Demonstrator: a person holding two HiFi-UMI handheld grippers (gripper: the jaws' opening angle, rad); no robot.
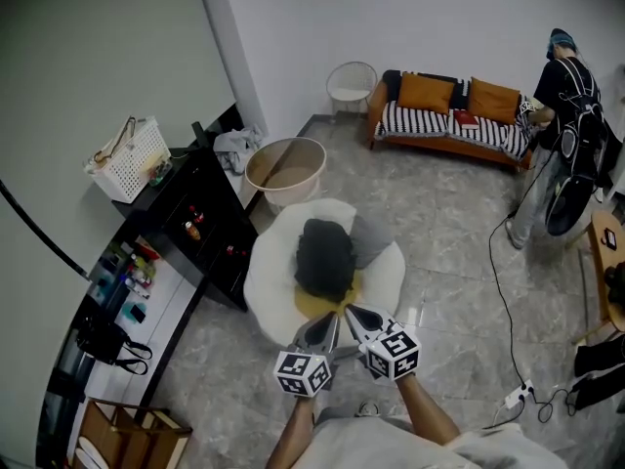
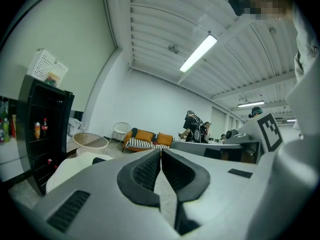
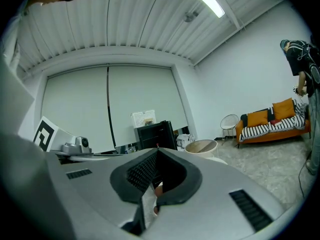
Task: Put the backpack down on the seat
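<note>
Head view only: noted the black backpack (image 1: 324, 254) lying on top of the round white seat (image 1: 271, 286), mid-floor, with a yellow patch at its near edge; cannot tell what that patch is. Spotted the left gripper (image 1: 325, 326) and right gripper (image 1: 357, 319) side by side just short of the seat's near rim, tips aimed toward the backpack, clear of it.

From the left gripper view, caught only a white slice of seat with a dark scrap on it, low left. From the right gripper view, made out no backpack at all.

Checked jaw state in the gripper views. Left: pads pressed together at the tips, nothing pinched. Right: likewise pressed together and empty.

Around:
- Logged a black shelf unit (image 1: 195, 228) along the left wall, with a white basket (image 1: 127, 157) on top and bottles on the shelves.
- Logged a beige round basin (image 1: 285, 167) just beyond the seat, beside the shelf unit.
- Logged a white wire chair (image 1: 351, 84) next to an orange sofa (image 1: 449, 110) with striped cushions, at the far wall.
- Marked a person (image 1: 566, 115) in dark clothes standing at the sofa's right end.
- Traced a black cable (image 1: 493, 281) across the tiled floor to a power strip (image 1: 515, 396).
- Found a black bag (image 1: 103, 342) and a cardboard box (image 1: 122, 436) low left, in head view only.

In the way: in each gripper view, found that gripper's own grey housing filling the lower half and blocking the seat top.
</note>
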